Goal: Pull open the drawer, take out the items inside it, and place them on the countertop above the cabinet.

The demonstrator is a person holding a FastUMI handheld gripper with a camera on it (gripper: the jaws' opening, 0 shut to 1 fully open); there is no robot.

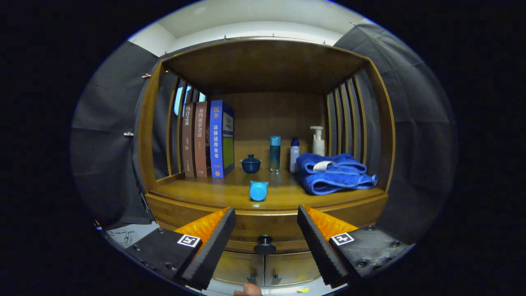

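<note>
the gripper [266,230] hung spread and empty before the closed drawer's knob [265,242], a blue bottle [259,190] lying on the countertop [197,193] beyond, fitting either start or finish.

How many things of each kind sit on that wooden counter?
Books: 3
Upright bottles: 3
Blue bottle lying down: 1
Lidded teacup: 1
Blue towel: 1
Total: 9
The gripper is open, before the drawer knob.
</note>
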